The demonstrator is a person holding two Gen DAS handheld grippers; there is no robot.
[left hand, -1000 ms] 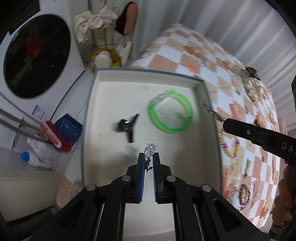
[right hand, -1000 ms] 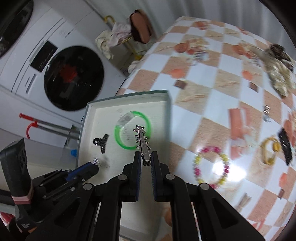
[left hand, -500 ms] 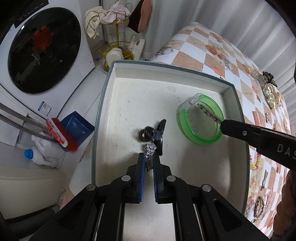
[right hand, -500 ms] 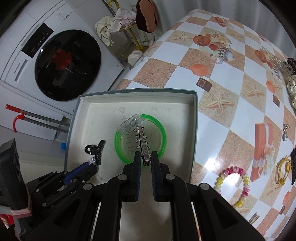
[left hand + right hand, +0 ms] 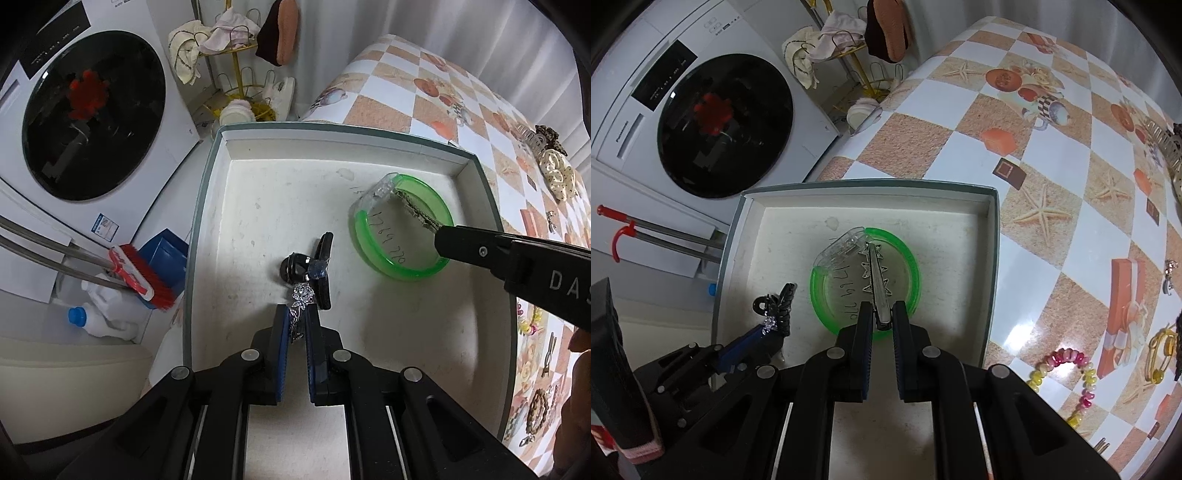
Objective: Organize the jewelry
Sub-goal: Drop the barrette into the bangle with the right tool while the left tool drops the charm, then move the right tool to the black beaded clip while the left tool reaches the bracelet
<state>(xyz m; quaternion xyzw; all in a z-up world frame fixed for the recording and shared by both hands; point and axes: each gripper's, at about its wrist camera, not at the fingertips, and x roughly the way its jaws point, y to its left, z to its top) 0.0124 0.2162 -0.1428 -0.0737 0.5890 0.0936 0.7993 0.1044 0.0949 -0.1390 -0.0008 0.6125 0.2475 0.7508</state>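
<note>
Holding two pieces over the tray (image 5: 207, 206), you have both grippers pinching: the left gripper (image 5: 296, 325) is pressed together on a sparkly silver brooch (image 5: 302, 295), and the right gripper (image 5: 882, 321) is clamped on the near end of a spiky silver hair clip (image 5: 875, 275). The brooch hangs just above the black claw clip (image 5: 314, 269) lying near the tray's middle, and the hair clip reaches out over the green bangle (image 5: 864, 284) toward the tray's right side. Both grippers point steeply down, which suits a drop into the tray, likely so each piece lands beside what is already sorted there. Whether either piece touches the tray floor I cannot tell. More jewelry, including a bead bracelet (image 5: 1067, 373), waits on the checkered tablecloth (image 5: 1052, 177) to the right. Compared with a second ago, your right gripper has carried the hair clip from the tray's right edge to over the bangle, and your left has come forward and lower, bringing the brooch up to the claw clip; neither grip has changed.
</note>
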